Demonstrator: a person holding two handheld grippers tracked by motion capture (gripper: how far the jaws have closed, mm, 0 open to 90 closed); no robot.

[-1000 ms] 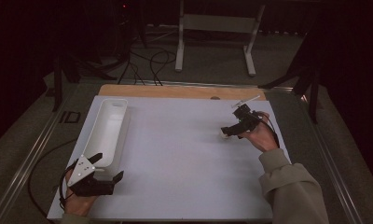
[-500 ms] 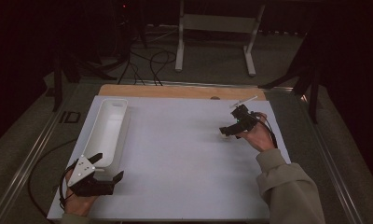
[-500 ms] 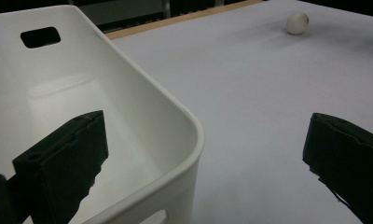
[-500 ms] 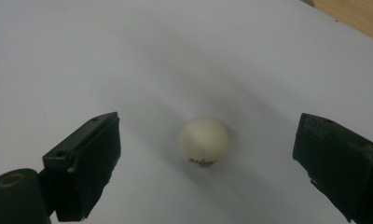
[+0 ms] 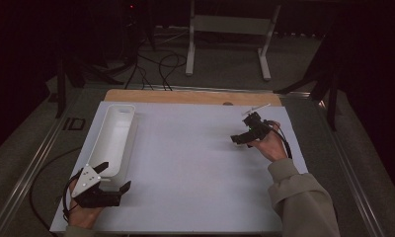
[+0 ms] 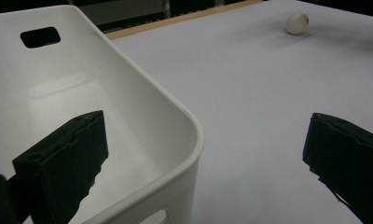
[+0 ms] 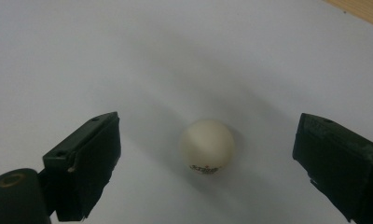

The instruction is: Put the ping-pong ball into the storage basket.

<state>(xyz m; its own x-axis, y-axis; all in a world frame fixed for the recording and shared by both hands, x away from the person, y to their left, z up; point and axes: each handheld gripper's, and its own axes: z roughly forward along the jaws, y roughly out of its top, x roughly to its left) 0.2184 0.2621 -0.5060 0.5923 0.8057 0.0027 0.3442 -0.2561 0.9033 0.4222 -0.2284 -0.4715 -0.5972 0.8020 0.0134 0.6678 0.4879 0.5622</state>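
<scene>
object: small cream-white plastic table-tennis ball [image 7: 207, 147] | where: white tabletop [image 5: 185, 158], toward right edge | right gripper [image 7: 208, 163]: jaws wide, straddling it | feel: probably light, smooth, rolls; pinch across widest part | left gripper [image 5: 104, 182]: wide, empty, near-left corner

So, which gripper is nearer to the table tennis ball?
Right. The right gripper has its open jaws on either side of the table tennis ball. The left gripper sits far across the table, astride the rim of the white bin.

white bin [image 5: 114, 136]: left on table | wooden strip [image 5: 185, 97]: far edge | cables [image 5: 156, 64]: floor, seemingly tangled
</scene>
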